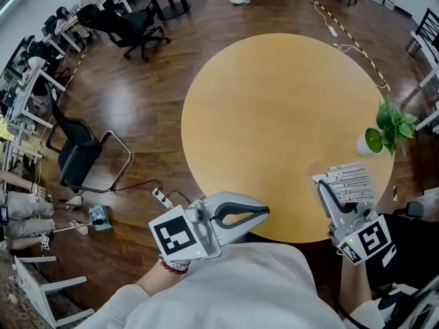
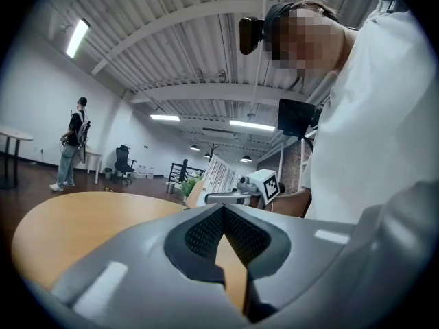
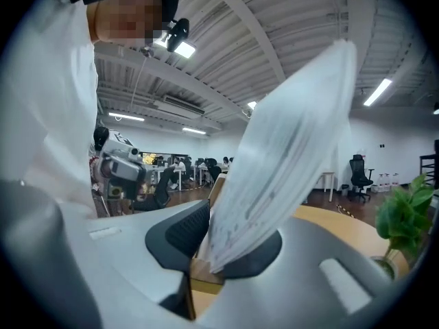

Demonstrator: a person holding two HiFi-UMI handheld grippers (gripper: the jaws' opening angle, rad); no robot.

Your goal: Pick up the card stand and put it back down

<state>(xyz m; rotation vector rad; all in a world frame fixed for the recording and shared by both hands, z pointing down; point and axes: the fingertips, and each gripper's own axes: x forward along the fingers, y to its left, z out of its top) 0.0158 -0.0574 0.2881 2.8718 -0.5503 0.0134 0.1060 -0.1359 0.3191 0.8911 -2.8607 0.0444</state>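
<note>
Dark, glossy wood-plank floor (image 1: pixel 137 94) fills the left of the head view, with a black mesh office chair (image 1: pixel 82 149) on a chrome sled frame and a white power strip (image 1: pixel 162 197) lying near it. Desks and more black chairs line the far left wall. Overhead, in the gripper views, run white ceiling beams and strip lights.

The left gripper (image 1: pixel 264 211), smooth grey plastic with a black-and-white marker cube (image 1: pixel 177 237), hangs off the near edge of the table. In its own view the 2 dimpled black pads of the left gripper (image 2: pixel 224 208) meet at their tips, pressed together on nothing.

The round table (image 1: pixel 274 115) has a matte, pale yellow wood top, bare across its middle.

At the table's near right edge the right gripper (image 1: pixel 321 186) is pinched on the card stand (image 1: pixel 351 181). Its own view shows the card stand (image 3: pixel 288 149) as a white printed sheet leaning to the right out of a light wooden base, with the right gripper (image 3: pixel 216 249) clamped at the foot. Whether the base touches the tabletop I cannot tell.

Just beyond stands a leafy green plant (image 1: pixel 391 125) in a small white pot.
</note>
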